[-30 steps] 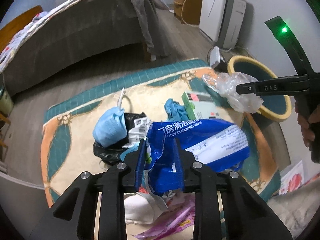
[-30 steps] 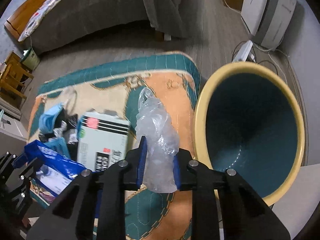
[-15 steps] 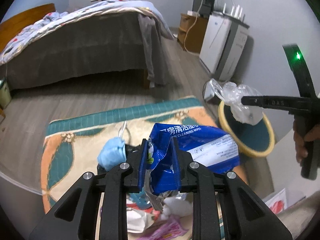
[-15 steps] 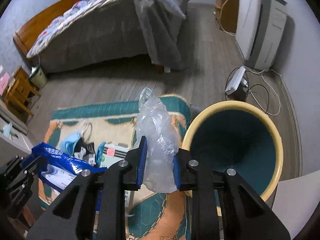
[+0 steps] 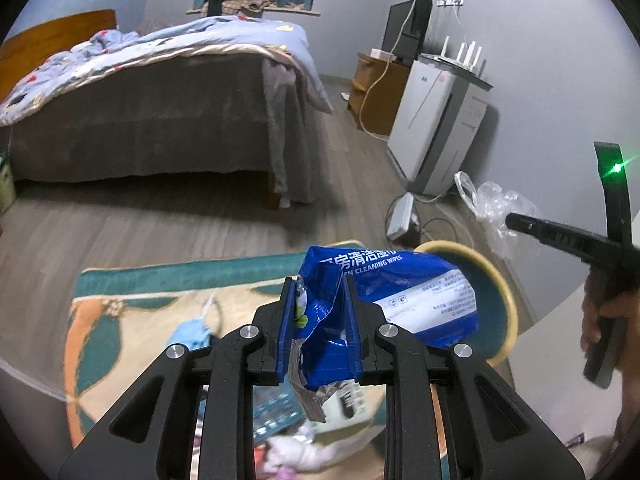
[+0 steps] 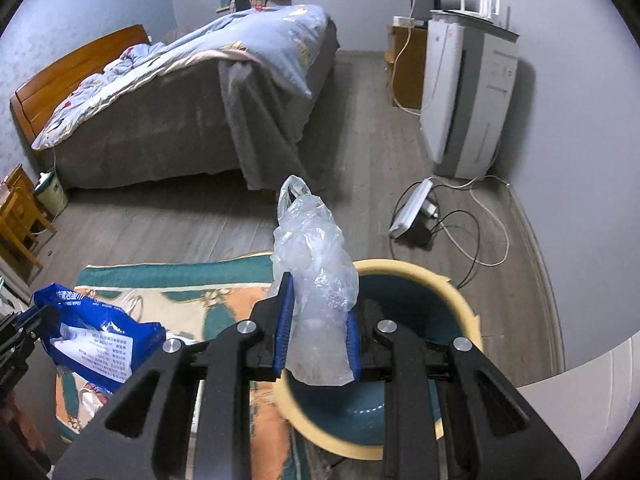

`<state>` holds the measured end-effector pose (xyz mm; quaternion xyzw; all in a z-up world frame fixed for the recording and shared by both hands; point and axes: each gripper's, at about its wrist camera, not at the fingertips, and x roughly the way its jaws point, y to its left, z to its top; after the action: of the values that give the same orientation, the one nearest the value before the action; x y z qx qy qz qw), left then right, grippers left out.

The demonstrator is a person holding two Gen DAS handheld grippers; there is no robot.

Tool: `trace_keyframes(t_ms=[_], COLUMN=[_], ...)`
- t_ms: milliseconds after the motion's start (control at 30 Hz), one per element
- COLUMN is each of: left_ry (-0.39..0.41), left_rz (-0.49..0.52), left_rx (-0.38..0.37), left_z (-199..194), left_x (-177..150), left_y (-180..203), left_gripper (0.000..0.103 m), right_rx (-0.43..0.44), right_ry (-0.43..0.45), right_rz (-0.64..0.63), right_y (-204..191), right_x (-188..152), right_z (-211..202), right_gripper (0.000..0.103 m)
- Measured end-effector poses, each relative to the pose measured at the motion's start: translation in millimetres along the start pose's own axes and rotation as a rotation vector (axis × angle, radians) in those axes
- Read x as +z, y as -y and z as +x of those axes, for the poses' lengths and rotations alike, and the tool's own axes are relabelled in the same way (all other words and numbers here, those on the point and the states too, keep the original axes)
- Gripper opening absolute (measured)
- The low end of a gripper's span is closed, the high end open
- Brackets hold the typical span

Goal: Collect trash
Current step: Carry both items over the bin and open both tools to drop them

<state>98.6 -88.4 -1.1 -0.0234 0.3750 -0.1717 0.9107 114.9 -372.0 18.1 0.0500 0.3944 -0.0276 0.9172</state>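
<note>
Both tongs have risen since the earlier frames: the rug and its litter have sunk to the bottom of each view, and the bed now fills the upper left. The left tongs are clamped on a blue wipes packet, a glossy, crinkled pouch with torn edges that juts to the right of centre. The right tongs pinch a clear plastic bag, thin and crumpled, its loop handle standing up at mid-frame. It hangs just above the near rim of the bin, a round tub with a cream lip and smooth teal inside at lower right, probably held there so it drops straight in once let go. A blue face mask and other scraps lie on the rug, uncollected.
</note>
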Motion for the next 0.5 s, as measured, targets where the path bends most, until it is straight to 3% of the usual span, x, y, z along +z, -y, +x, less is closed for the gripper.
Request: trace_keyframes(t_ms=[267,500], left_ry=[-0.057,-0.11], left_rz=[0.02,0.109], left_rx=[-0.078,-0.116], left_z=[40.8,79.5], left_x=[9.4,10.0], left_y=[50.7,98.8], left_gripper=[0.024,0.024], right_rx=[-0.039,-0.077], right_ry=[0.013,-0.049], right_rz=[0.044,0.127], right_y=[35.3,73.3], right_x=[-4.1,-17.2], right_z=[0.1,23.1], right_gripper=[0.022,0.022])
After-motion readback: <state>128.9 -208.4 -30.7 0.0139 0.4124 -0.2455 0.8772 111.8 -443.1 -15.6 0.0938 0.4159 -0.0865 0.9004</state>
